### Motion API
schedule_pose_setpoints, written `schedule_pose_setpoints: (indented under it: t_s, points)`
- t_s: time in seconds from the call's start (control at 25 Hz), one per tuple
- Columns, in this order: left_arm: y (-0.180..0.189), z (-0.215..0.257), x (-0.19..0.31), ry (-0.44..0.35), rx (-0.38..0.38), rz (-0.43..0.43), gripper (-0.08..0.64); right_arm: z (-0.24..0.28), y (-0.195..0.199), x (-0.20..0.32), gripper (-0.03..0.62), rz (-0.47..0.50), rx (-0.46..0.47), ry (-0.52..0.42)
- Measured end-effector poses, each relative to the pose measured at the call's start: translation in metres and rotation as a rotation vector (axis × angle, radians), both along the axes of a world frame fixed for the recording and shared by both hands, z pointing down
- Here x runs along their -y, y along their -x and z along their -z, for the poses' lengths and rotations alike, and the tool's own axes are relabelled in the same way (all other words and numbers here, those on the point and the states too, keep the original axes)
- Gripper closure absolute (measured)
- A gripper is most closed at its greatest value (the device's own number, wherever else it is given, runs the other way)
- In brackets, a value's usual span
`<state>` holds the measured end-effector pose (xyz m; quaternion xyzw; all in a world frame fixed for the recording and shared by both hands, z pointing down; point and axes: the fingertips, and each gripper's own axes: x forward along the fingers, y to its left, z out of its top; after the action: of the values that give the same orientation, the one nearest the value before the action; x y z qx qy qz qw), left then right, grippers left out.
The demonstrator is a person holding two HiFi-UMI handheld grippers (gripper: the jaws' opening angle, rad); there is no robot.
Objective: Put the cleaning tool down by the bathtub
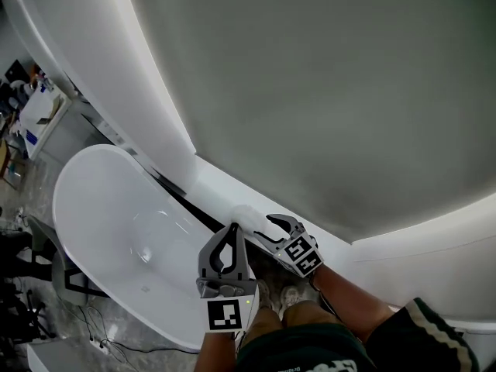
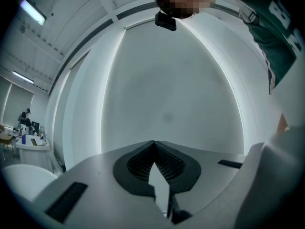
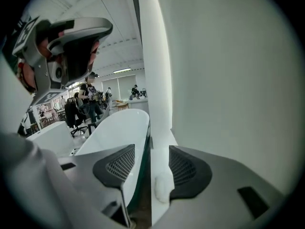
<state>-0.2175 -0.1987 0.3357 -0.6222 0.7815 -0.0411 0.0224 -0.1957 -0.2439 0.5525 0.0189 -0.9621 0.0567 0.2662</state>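
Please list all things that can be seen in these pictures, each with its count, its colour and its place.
bathtub: one, white, left of the ledge
ledge: one, white, between bathtub and wall
cleaning tool: one, white, lying on the ledge between the right gripper's jaws
wall: one, grey, behind the ledge
office chair: one, black, far beyond the bathtub
left gripper: one, grey, jaws together, empty, beside the right gripper
right gripper: one, grey, jaws apart, over the ledge
shoes: two, pale, on the floor by the bathtub
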Motion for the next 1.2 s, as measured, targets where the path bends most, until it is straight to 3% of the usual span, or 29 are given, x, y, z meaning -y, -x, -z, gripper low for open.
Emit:
schedule_pose_setpoints:
  t_s: [0.52,0.72,0.88,1.08,1.2]
  points:
    - [-0.038,0.034,-0.036,-0.019,0.012,0.006,0.554,0.145,-0.063,-0.029,0.360,-0.085,0.297,-0.080]
    - [-0.056,0.050,-0.047,-0.029,0.016,-0.013,0.554,0.208,-0.078,-0.045,0.359,-0.041,0.436,-0.118]
    - [-0.070,0.058,-0.045,-0.017,0.061,-0.034,0.554,0.254,-0.095,-0.045,0.360,-0.049,0.547,-0.213]
    - [-0.083,0.068,-0.047,-0.007,0.084,-0.035,0.554,0.280,-0.124,-0.055,0.359,0.012,0.530,-0.395]
    - [-0.089,0.074,-0.048,-0.024,0.092,-0.039,0.554,0.292,-0.138,-0.053,0.355,-0.013,0.567,-0.394]
